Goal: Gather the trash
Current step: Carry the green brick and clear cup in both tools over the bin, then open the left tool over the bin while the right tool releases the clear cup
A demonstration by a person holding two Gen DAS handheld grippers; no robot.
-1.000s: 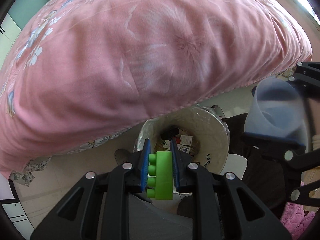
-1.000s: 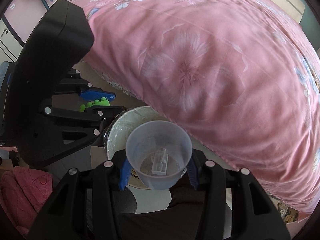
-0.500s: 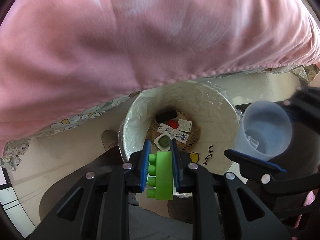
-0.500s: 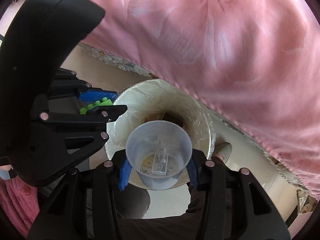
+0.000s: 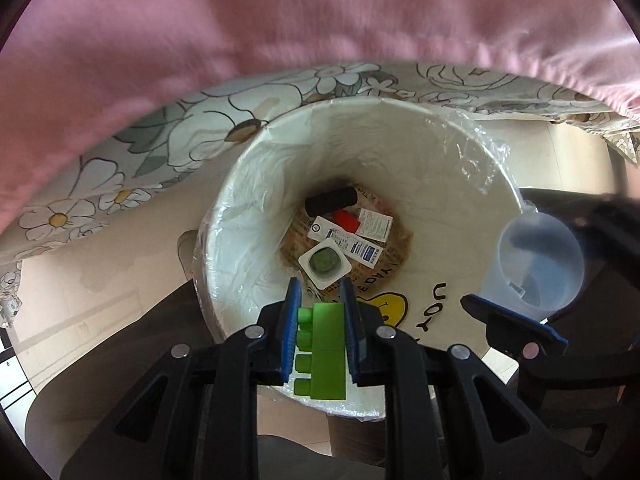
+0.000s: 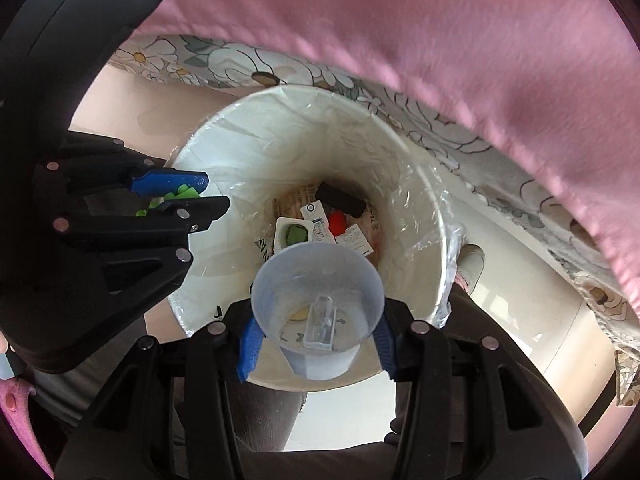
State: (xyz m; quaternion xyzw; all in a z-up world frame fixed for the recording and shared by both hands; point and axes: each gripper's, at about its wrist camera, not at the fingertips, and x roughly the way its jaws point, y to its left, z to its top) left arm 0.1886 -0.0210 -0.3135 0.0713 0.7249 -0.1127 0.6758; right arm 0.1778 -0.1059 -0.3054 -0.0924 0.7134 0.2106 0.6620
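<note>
Now you hold two pieces of trash directly over the mouth of the waste bin point(image 5: 248, 184). Your left hand-held gripper point(image 5: 320, 312) is clamped on the green toy brick point(image 5: 324, 352), its blue pads pressing the brick's flat sides so the studs point left; this grip keeps the brick steady above the near rim. Your right hand-held gripper point(image 6: 316, 340) is closed around the translucent plastic cup point(image 6: 316, 280), mouth facing the camera, with a small clear plastic piece point(image 6: 320, 326) lying inside it. In the left wrist view the cup point(image 5: 540, 256) sits at the bin's right rim, beside the brick but apart from it.

Both items appear positioned so that a release would drop them inside the bin rather than on the floor point(image 5: 100, 280). A clear plastic liner point(image 6: 436, 216) is folded over the rim, and trash already rests at the bottom: a black cylinder point(image 5: 332, 200), a red item point(image 5: 346, 218), white printed packets point(image 5: 360, 246) and a blister pack with a green centre point(image 5: 325, 262).

The bin stands on the floor against the bed, under the pink bedspread point(image 5: 280, 20) and the floral sheet point(image 5: 168, 136) below it. The likely next step is opening each gripper; the cup may need tipping so its contents fall too.
</note>
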